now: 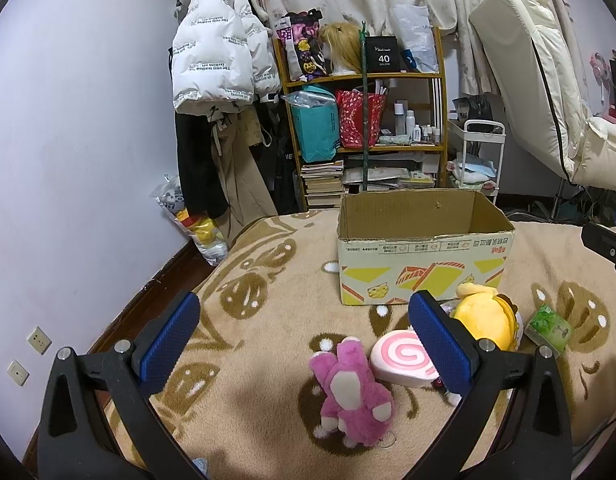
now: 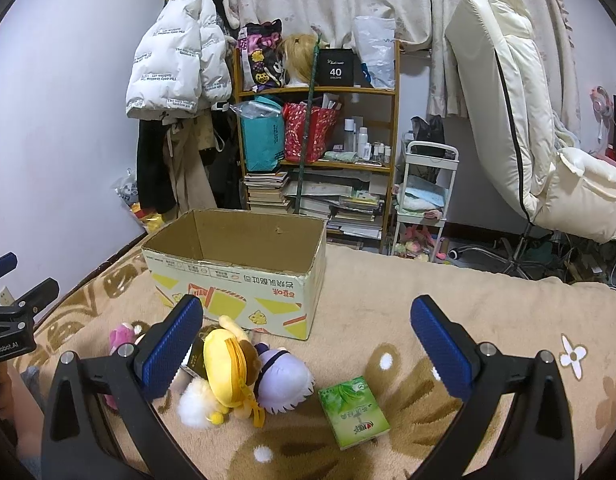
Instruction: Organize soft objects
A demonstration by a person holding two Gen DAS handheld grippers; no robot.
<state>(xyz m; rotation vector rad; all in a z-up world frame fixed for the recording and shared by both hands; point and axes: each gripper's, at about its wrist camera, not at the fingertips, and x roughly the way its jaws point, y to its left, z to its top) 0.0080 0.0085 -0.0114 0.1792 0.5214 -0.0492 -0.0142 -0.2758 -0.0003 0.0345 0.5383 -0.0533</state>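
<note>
Both tongs gape empty over the blanket — left tongs (image 1: 304, 334) above a pink plush (image 1: 350, 394), right tongs (image 2: 304, 334) near a yellow plush (image 2: 224, 368) and what looks like a lilac-haired doll (image 2: 282, 380) — before the open cardboard box (image 2: 236, 280).

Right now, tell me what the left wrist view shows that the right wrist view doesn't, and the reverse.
Left wrist only: the whole pink plush face-down between the open left gripper fingers, and the swirl cushion beside it.

Right wrist only: the purple plush against the yellow plush, and the open right gripper above the blanket.

Both: the open box with nothing visible inside, the yellow plush, the green packet, the blanket and the shelf behind.
</note>
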